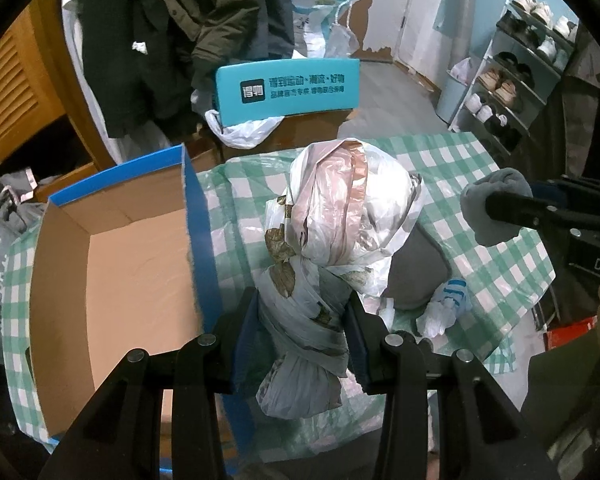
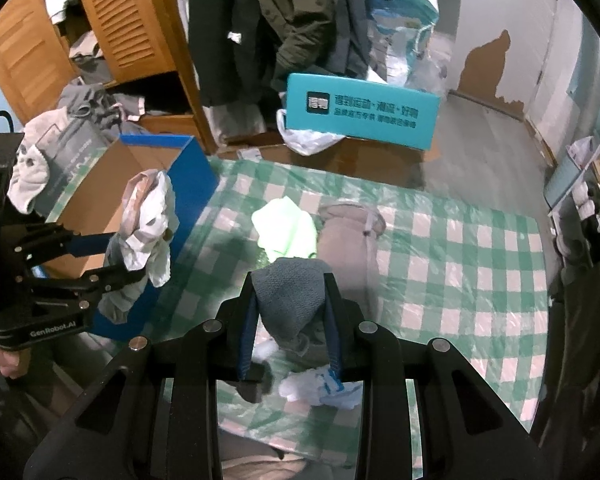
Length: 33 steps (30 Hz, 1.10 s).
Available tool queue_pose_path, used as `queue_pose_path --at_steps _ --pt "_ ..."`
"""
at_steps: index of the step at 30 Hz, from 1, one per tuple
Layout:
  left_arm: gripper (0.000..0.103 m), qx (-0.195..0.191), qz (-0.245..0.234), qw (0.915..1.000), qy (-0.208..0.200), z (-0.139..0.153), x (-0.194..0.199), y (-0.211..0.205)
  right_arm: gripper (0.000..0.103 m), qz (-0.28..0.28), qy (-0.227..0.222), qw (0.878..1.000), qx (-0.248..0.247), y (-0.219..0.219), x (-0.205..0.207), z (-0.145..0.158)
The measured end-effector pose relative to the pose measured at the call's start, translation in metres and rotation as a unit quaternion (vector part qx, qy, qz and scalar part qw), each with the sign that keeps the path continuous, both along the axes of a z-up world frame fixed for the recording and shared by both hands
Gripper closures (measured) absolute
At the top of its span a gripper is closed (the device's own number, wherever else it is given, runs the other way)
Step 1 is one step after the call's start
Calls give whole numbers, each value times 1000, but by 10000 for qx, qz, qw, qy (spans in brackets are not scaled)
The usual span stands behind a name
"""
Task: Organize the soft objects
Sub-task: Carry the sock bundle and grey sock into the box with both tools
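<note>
My left gripper is shut on a knotted bundle of plastic bags and holds it up beside the open blue cardboard box. The bundle also shows in the right wrist view, next to the box's blue wall. My right gripper is shut on a grey knit cloth, held above the green checked tablecloth. That cloth shows at the right in the left wrist view. A light green cloth, a beige garment and a white and blue crumpled item lie on the table.
A teal box stands on the floor behind the table. Coats hang at the back beside a wooden wardrobe. A shoe rack stands at the right wall. Bags and clothes lie left of the blue box.
</note>
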State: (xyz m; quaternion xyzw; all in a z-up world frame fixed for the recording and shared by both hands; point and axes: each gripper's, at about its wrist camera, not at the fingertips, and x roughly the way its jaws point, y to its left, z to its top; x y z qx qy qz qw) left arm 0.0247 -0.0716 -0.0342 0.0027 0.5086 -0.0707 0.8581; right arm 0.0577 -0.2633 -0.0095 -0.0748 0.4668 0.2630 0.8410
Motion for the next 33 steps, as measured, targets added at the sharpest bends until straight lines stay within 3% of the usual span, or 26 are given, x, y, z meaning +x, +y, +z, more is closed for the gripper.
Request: queue_pose_path --at_steps 33 --pt "61 -164 739 9967 -304 18 -27 91 75 899 -4 9956 256 114 -11 20"
